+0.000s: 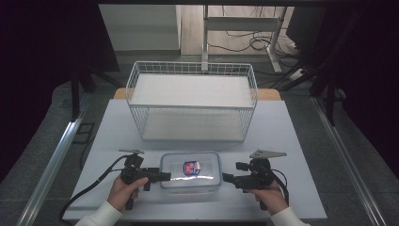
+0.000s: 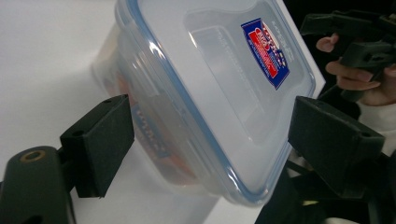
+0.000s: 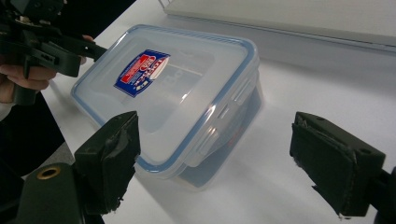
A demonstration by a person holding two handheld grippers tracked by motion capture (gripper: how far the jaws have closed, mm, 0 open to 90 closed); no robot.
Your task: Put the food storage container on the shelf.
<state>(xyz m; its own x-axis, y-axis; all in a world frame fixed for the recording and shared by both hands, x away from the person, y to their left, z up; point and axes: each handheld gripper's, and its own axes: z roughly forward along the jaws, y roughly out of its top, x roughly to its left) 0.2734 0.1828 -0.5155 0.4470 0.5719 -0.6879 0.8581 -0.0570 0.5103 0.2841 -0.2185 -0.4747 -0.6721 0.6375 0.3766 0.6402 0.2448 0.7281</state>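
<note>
Wire basket (image 1: 192,101) blocks the table's far half; bare table (image 1: 301,141) flanks the lidded container (image 1: 190,170)

A flat white rectangular tabletop (image 1: 291,141) carries two things. Toward its far edge, centred between the left and right edges, stands a white wire basket (image 1: 193,101) with an open grid wall and a pale flat bottom. Close to the near edge, also about midway along it, lies a clear rectangular plastic food box (image 1: 190,170) (its snap-on lid has a blue rim and a red-and-blue sticker), resting flat on the surface and well apart from the basket.
</note>
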